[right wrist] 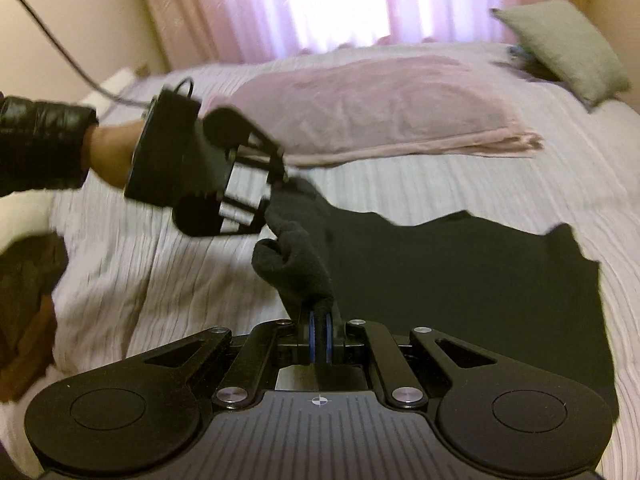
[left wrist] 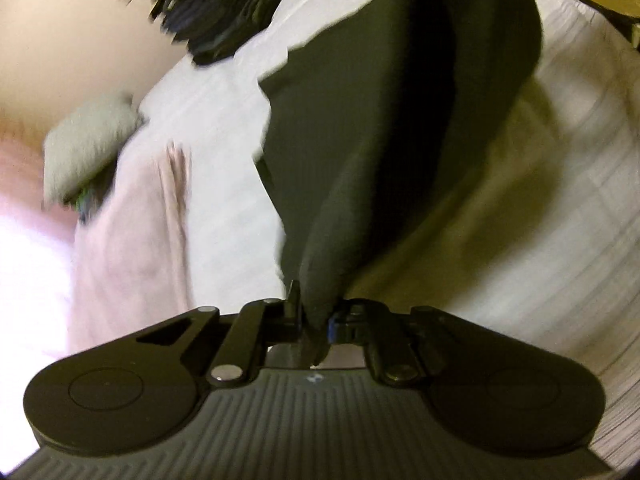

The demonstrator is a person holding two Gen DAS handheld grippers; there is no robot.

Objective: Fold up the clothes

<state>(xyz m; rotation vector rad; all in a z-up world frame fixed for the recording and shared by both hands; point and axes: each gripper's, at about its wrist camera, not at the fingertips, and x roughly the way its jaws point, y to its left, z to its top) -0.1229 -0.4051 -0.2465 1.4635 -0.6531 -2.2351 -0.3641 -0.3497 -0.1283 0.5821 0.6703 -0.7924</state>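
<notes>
Pale striped bed (right wrist: 480, 184) carries my dark garment (right wrist: 460, 280), lying just in front of the pink pillow (right wrist: 360, 108). Both claws, left claw (left wrist: 314, 312) and right claw (right wrist: 320, 320), pinch its bunched edge. Uneven pulling could slip 1 grip and skew my fold.

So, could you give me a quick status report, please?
Left gripper and right gripper both shut on the dark garment. Garment partly lifted off the bed. Nothing in the way.

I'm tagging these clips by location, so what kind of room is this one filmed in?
Most likely a bedroom: a bed with a ribbed pale bedspread, a grey pillow at its far corner, and pink curtains over a bright window.
</notes>
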